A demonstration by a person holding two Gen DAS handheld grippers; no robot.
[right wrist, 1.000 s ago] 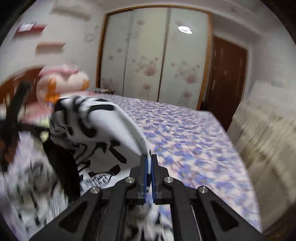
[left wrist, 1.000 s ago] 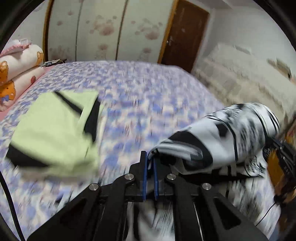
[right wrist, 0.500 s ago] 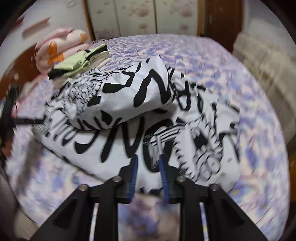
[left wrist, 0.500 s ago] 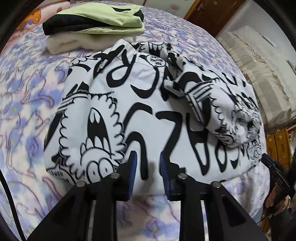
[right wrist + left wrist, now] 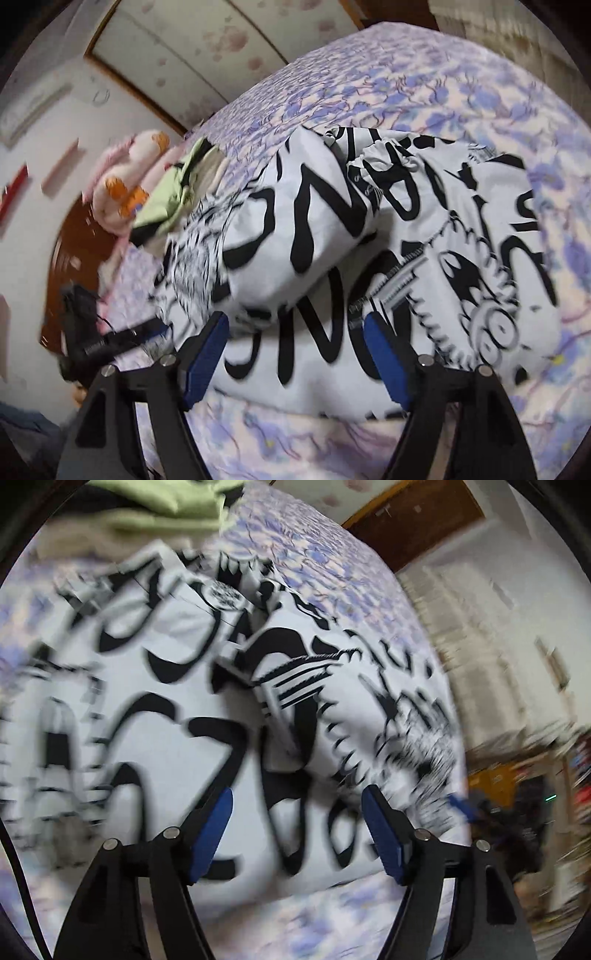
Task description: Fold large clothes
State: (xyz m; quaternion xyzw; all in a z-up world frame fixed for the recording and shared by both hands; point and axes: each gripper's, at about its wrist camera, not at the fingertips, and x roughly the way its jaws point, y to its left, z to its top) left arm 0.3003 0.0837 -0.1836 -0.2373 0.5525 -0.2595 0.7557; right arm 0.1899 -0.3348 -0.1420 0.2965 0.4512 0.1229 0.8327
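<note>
Bedroom setting: a bed with a purple floral sheet (image 5: 461, 85) serves as the work surface, with sliding wardrobe doors (image 5: 207, 48) behind it and a brown door (image 5: 417, 520) to one side. The white garment with bold black print (image 5: 369, 236) lies on the sheet directly ahead of both tools, roughly gathered into a compact shape, with one bulging fold (image 5: 295, 221) lying across the top of the flatter layer beneath. A stack of folded clothes topped by a pale green piece (image 5: 173, 192) sits just beyond it, beside pink cartoon-print bedding (image 5: 125, 184). The left gripper (image 5: 297, 830) has just been opening; its blue pads now stand well apart with no cloth pinched between them, the garment lying beyond the tips. The right gripper (image 5: 295, 354) has likewise just been opening and is empty, jaws wide, poised over the near hem. Assessment: the fabric appears thin, light and limp; it will sag, crease and trail when lifted, and loose layers may slide over one another on the smooth sheet. The raised fold looks unpressed and liable to spring open. Recommended hold: pinch firmly at an edge or corner, both tools spaced along the same hem, taking all layers together.
</note>
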